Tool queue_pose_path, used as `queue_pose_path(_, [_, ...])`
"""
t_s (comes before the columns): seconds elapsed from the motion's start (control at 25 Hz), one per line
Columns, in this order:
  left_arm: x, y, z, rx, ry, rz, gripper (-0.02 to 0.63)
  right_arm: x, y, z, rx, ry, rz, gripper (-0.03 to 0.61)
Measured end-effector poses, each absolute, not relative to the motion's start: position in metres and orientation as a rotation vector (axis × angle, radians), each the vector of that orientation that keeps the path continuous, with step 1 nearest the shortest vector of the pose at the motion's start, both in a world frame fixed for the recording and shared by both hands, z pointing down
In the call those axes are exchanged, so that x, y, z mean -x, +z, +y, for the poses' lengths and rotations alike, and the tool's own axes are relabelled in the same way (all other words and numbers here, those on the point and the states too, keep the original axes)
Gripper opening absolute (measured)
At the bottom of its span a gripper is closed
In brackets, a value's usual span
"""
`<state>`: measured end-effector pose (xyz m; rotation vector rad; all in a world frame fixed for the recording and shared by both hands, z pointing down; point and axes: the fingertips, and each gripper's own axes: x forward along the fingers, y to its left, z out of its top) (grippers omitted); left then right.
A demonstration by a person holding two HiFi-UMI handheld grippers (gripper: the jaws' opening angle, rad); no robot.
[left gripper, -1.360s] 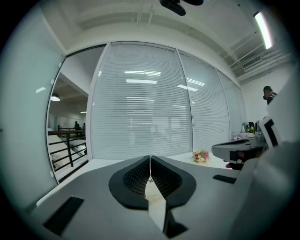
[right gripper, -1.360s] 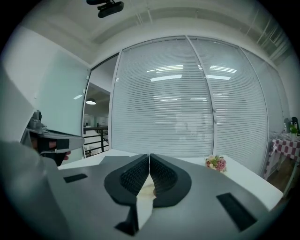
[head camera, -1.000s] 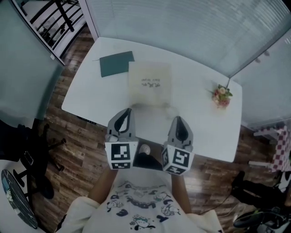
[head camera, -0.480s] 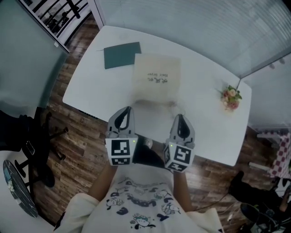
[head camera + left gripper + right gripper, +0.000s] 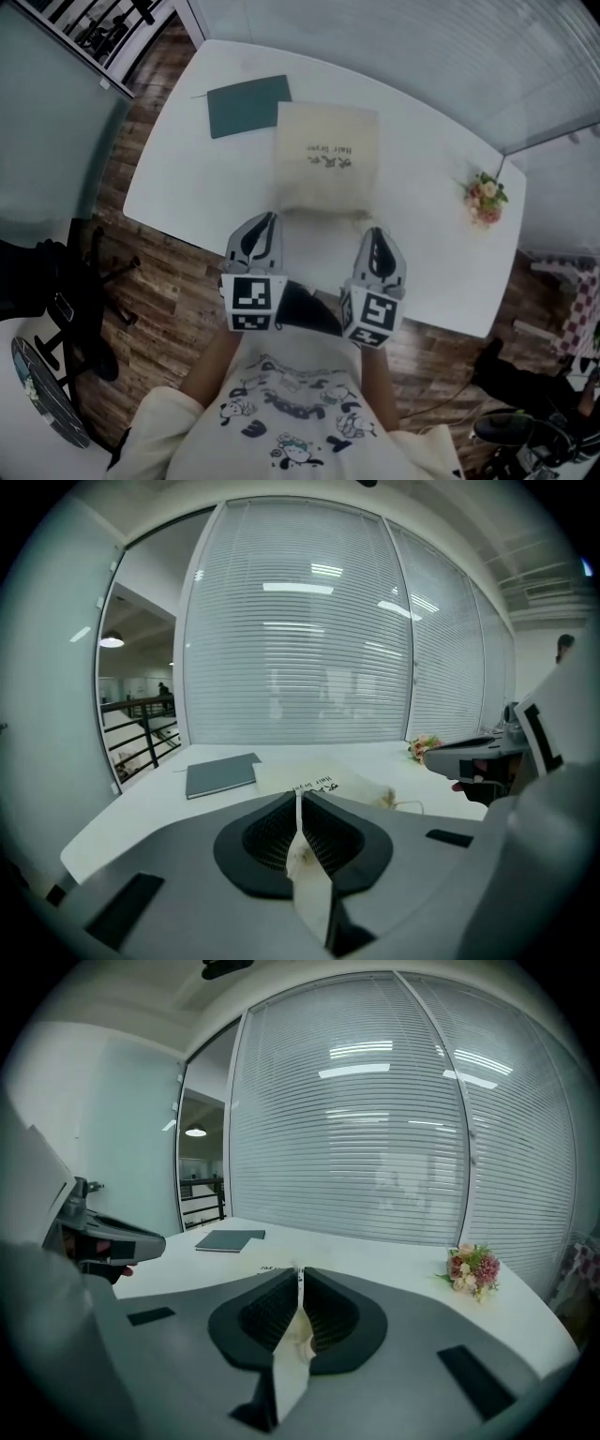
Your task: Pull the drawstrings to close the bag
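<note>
Cream bag [image 5: 326, 155], cream drawstrings [image 5: 404, 803], green notebook [image 5: 248, 105], white table [image 5: 192, 192].

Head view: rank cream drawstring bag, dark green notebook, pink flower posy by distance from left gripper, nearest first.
1. cream drawstring bag, just ahead of the left gripper
2. dark green notebook, table's far left
3. pink flower posy, far right edge

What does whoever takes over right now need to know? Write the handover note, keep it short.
Left hand-held gripper: shut on a drawstring end, with the cream cord pinched between the jaws.
Right hand-held gripper: shut on the other drawstring end, the same way.
Bag: flat on the white table, mouth toward the person, both grippers just short of it.
Done: both cords gripped; the mouth looks slightly puckered.
Left: pull the cords until the mouth cinches shut.
</note>
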<state>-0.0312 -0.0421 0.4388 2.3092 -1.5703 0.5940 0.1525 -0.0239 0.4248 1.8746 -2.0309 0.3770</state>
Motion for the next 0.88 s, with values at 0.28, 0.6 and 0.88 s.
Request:
queue_pose_path(0.28, [0.03, 0.472, -0.049, -2.324, 0.678, -1.422, 0.086, -0.159, 0.441, -0.035, -1.858, 0.398, -1.946, 0.017])
queue_pose_path(0.6, [0.03, 0.52, -0.043, -2.308, 0.91, -1.258, 0.183, -0.162, 0.458, -0.036, -1.836, 0.425, -1.888, 0.017])
queue_pose_path(0.88, [0.028, 0.544, -0.049, -2.255, 1.019, -1.174, 0.187, -0.159, 0.466, -0.038, -1.817, 0.437, -1.864, 0.017])
